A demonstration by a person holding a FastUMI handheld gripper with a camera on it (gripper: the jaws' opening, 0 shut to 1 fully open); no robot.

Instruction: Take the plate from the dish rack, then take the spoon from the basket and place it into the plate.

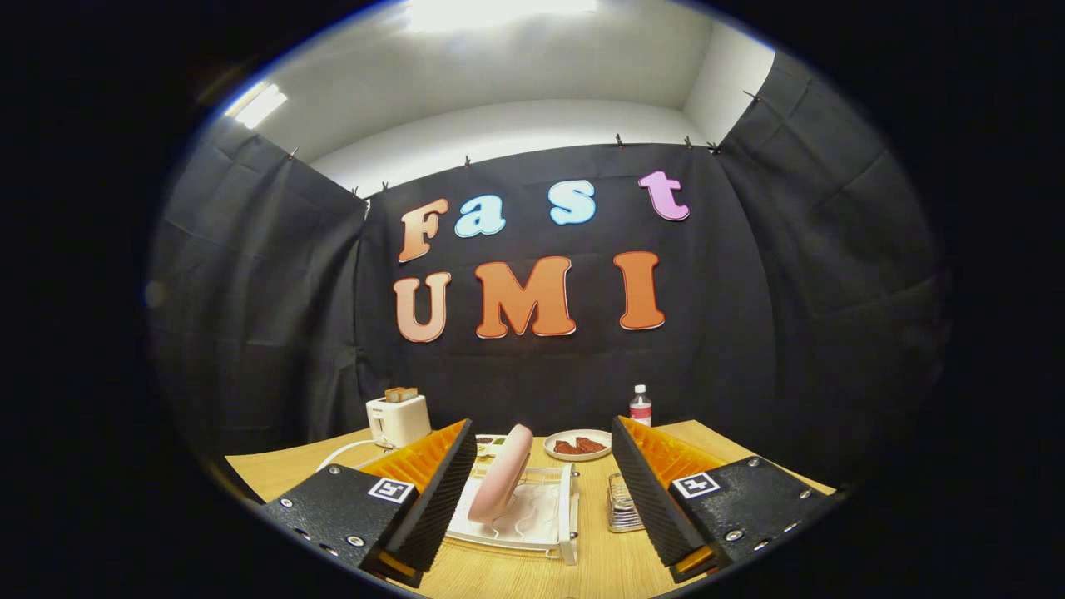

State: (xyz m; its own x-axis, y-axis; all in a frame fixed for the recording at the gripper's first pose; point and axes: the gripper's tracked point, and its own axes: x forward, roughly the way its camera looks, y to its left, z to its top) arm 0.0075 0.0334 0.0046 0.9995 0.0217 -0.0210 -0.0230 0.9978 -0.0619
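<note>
A pink plate point(502, 482) stands on edge in a white dish rack point(549, 532) on the wooden table, leaning a little to the right. My gripper point(545, 491) is open, its fingers spread wide on either side of the rack, above and short of the plate. A small metal wire basket point(622, 503) sits just right of the rack, close to the right finger point(653, 491). I cannot make out the spoon in it.
Beyond the rack lie a white plate with brown food point(577, 445) and a small tray point(491, 443). A white toaster with toast point(398, 416) stands at the back left with its cord trailing. A water bottle point(640, 405) stands at the back right.
</note>
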